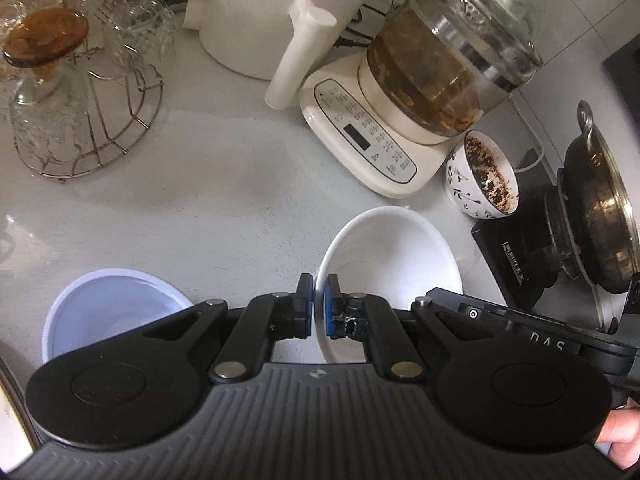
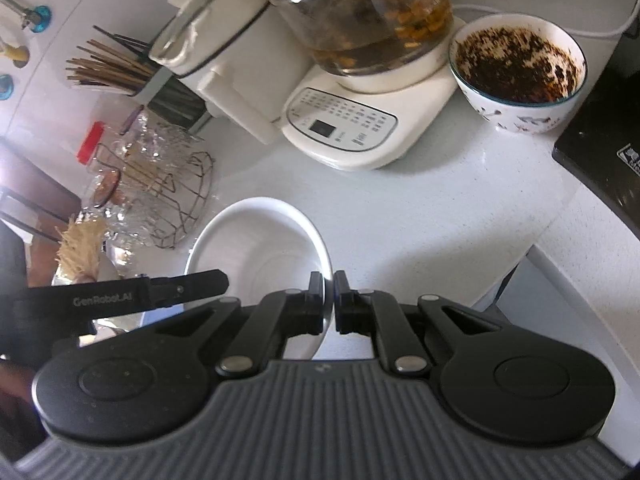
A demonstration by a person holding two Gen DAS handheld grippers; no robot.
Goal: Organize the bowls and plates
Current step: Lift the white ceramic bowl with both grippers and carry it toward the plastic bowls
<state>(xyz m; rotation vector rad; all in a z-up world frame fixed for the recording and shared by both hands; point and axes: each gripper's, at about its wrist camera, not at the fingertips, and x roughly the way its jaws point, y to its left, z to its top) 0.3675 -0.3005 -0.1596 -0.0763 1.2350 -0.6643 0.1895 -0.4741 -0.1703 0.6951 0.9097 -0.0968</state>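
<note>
A plain white bowl (image 1: 388,256) is held over the white counter by both grippers at once. My left gripper (image 1: 319,292) is shut on its left rim, the blue pads pressing the thin edge. In the right wrist view the same white bowl (image 2: 256,240) has its right rim pinched in my shut right gripper (image 2: 328,284). A finger (image 2: 200,284) of the left gripper reaches in over the bowl's near left side. A pale bluish bowl (image 1: 112,308) stands empty on the counter at lower left. A patterned bowl (image 2: 520,64) smeared with dark residue sits beside the kettle base.
A glass kettle on a cream base (image 1: 376,140) and a white appliance (image 1: 280,12) stand at the back. A wire rack of glasses (image 1: 80,112) is at the left, and chopsticks (image 2: 112,68) behind it. A black cooktop with a pot (image 1: 596,216) is at the right. The counter edge (image 2: 560,248) curves away near right.
</note>
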